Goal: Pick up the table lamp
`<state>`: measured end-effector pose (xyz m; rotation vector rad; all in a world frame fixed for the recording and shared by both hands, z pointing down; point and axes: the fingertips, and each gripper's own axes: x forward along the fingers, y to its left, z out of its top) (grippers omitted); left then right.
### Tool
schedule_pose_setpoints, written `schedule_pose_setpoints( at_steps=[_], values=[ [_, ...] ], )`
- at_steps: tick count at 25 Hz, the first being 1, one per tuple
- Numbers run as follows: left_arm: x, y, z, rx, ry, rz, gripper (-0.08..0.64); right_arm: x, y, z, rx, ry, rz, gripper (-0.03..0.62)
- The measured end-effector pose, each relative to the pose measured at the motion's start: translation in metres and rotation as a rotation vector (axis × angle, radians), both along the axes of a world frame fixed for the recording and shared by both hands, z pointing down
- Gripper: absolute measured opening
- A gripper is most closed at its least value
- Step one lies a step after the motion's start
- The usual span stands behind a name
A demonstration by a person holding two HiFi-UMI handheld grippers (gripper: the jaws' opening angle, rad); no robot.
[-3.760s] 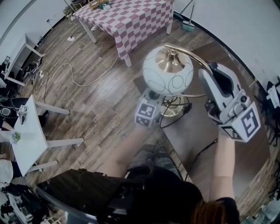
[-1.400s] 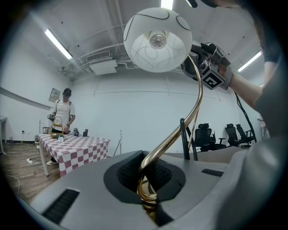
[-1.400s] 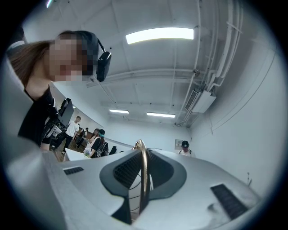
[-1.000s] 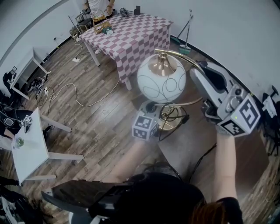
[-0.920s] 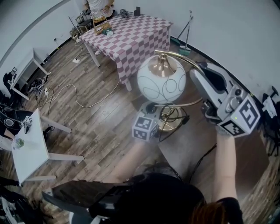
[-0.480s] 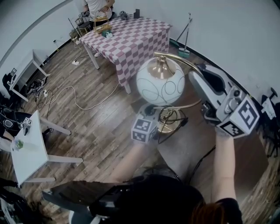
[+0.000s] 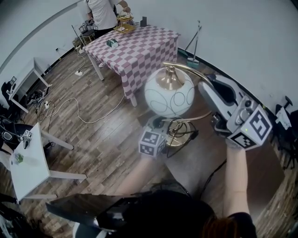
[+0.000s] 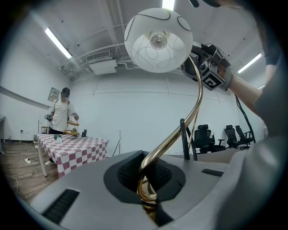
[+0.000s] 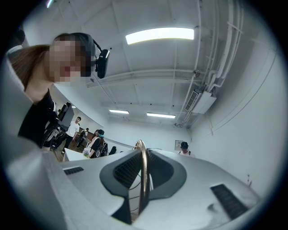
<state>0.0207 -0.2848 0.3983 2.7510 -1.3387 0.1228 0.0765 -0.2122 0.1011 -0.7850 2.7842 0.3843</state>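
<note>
The table lamp has a white globe shade [image 7: 169, 95], a curved brass arm [image 7: 188, 68] and a round brass base [image 7: 175, 137]. My right gripper [image 7: 205, 87] is shut on the brass arm just right of the shade; in the right gripper view the arm [image 9: 143, 168] runs between its jaws. My left gripper, whose marker cube [image 7: 151, 143] shows below the shade, is shut on the lower brass stem [image 8: 155, 155]. From the left gripper view the shade [image 8: 157, 39] hangs overhead and the right gripper [image 8: 208, 67] sits beside it. Whether the base touches the grey surface [image 7: 228, 153] I cannot tell.
A pink checkered table [image 7: 139, 44] stands at the back with a person [image 7: 102, 14] at it. A white side table [image 7: 28, 162] is at the left, cables [image 7: 79, 104] lie on the wood floor, and a black cord [image 7: 212, 172] trails from the lamp. Office chairs [image 8: 204, 137] stand behind.
Both grippers keep their hold and the lamp stays where it was. The head view has tilted up a little, so the person at the checkered table shows more fully.
</note>
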Motion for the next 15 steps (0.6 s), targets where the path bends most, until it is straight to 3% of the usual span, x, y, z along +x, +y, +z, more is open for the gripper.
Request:
schedule_pose_setpoints(
  at_steps=[15],
  values=[
    [0.0009,0.0002,-0.0073,0.003,0.003,0.015,0.000,-0.0024,0.0043,-0.0082,0.017,0.006,0.008,0.044]
  ],
)
